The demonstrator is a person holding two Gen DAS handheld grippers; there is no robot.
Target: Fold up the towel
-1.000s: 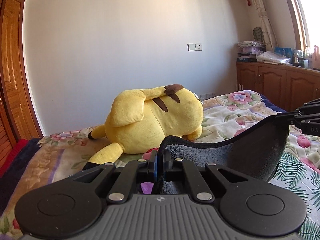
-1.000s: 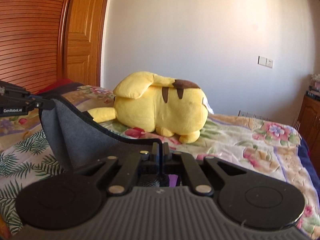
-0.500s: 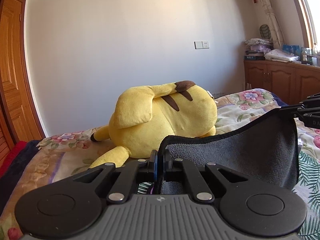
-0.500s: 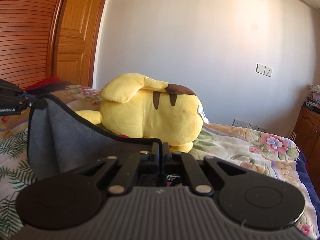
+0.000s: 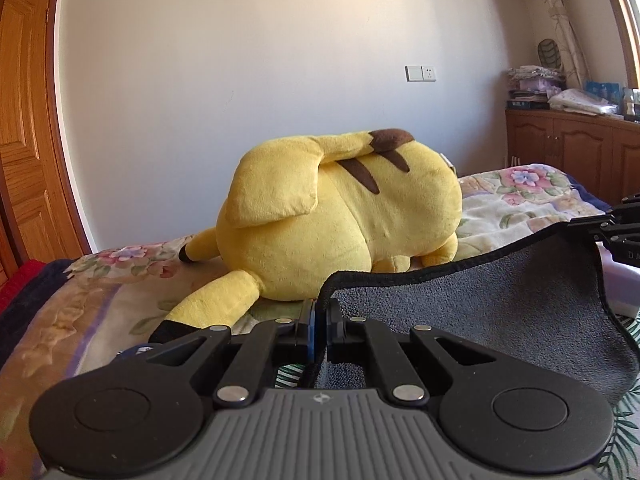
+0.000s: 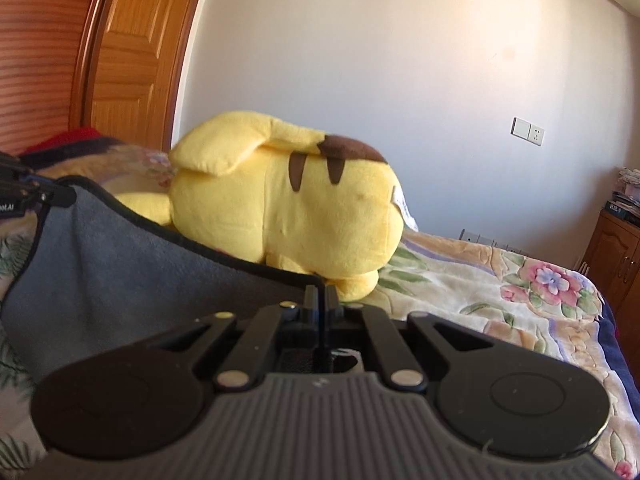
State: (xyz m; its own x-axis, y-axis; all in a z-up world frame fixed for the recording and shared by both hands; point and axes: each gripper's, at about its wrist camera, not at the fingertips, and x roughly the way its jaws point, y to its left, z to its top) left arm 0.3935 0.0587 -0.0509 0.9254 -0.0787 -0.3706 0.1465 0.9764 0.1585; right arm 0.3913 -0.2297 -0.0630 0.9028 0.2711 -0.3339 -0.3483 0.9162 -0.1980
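The dark-grey black-hemmed terry towel (image 5: 500, 304) hangs stretched sideways between both grippers; left gripper (image 5: 320, 320) and right gripper (image 6: 320, 300) each clamp a top corner.

yellow plush toy (image 5: 340, 216) on floral bedspread (image 5: 516, 200).

A home bedroom: floral bedspread (image 5: 516, 196), plush toy (image 5: 340, 224), wooden cabinets (image 5: 568, 148).

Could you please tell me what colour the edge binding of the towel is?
Black, trimming the dark grey terry towel; clearest in the left wrist view.
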